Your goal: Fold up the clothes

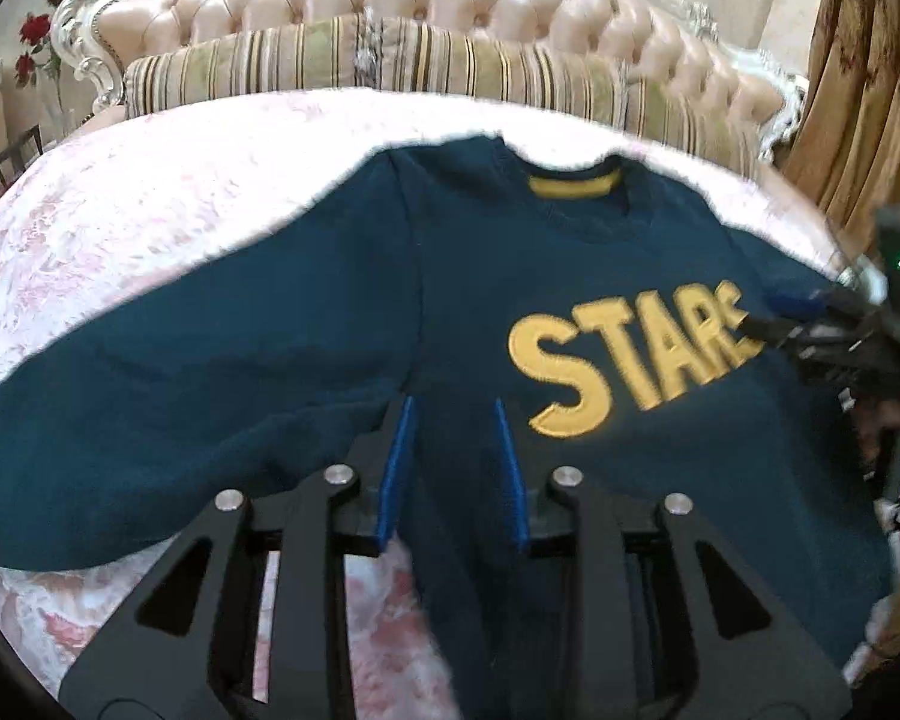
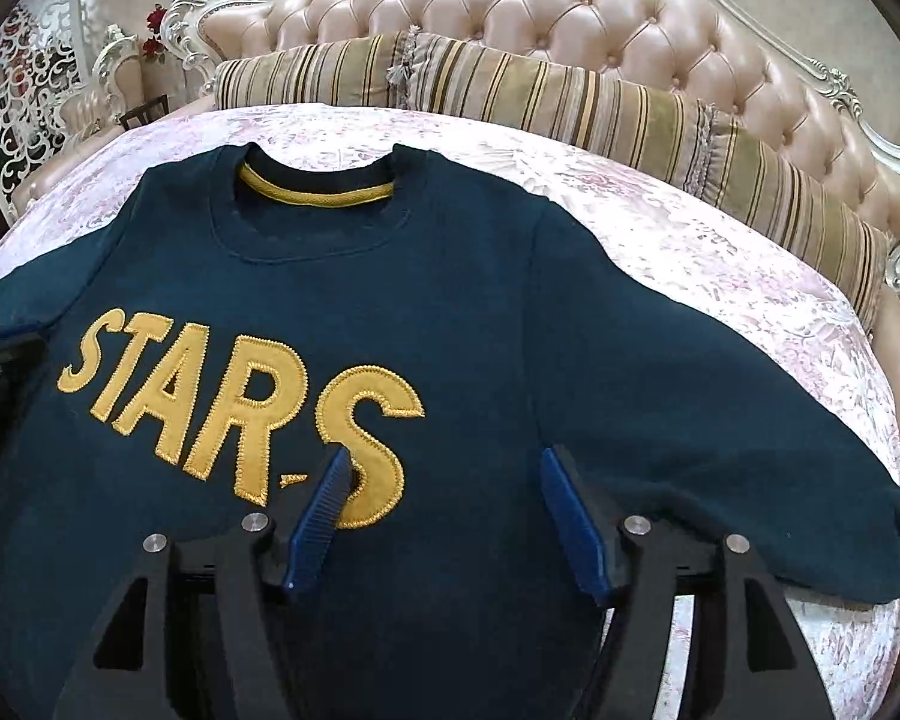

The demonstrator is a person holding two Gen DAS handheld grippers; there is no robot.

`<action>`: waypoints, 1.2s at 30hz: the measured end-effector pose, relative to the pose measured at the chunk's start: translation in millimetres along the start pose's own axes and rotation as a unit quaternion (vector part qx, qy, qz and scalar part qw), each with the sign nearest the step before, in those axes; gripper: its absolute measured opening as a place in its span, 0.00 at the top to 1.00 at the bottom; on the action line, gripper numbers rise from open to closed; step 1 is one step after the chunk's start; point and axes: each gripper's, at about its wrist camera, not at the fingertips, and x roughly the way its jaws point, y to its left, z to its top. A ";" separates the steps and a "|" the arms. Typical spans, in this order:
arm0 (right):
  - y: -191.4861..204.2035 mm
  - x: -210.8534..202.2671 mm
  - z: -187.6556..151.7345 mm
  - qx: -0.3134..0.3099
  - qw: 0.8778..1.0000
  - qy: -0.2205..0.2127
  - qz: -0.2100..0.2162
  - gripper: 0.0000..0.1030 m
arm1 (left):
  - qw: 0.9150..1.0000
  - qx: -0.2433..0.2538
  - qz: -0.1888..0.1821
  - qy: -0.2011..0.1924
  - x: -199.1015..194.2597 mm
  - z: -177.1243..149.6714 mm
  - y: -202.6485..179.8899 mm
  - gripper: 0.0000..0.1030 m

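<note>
Sweatshirt [image 2: 390, 312] lies spread face-up on the bed [image 2: 720, 276], sleeves out. Your left gripper [image 1: 453, 468] and right gripper [image 2: 444, 510] hover, fingers spread; grip seams evenly, keeping cloth flat.

A sweatshirt [image 2: 390, 312] lay flat on the bed [image 2: 720, 276], filling the middle of the frame, collar toward the top, one sleeve reaching to the right edge. Behind it, pillows [image 2: 570, 96] ran across the upper frame against the headboard [image 2: 540, 6]. The right tongs [image 2: 444, 462] stood at lower centre over its front.
</note>
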 end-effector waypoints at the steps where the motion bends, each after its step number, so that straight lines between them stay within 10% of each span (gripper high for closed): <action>1: -1.0 -0.7 -0.3 0.001 1.000 -0.002 0.002 0.34 | 1.000 -0.016 0.010 -0.006 -10.0 -1.3 15.3 0.47; 9: -2.4 -9.5 4.3 0.007 1.000 -0.004 0.011 0.33 | 0.985 -0.138 0.087 -0.049 -87.4 -14.7 137.3 0.47; 18: 81.6 -24.5 93.5 -0.066 0.993 -0.049 0.087 0.32 | 0.971 -0.191 0.131 -0.056 -109.8 -44.4 207.7 0.50; 24: 163.3 44.0 155.7 -0.070 0.985 -0.013 0.158 0.38 | 0.963 -0.229 0.136 -0.049 -116.3 -61.4 233.1 0.50; 36: 199.4 105.9 165.0 -0.084 0.990 0.012 0.117 0.34 | 0.951 -0.298 0.060 -0.048 -106.0 -66.5 285.1 0.69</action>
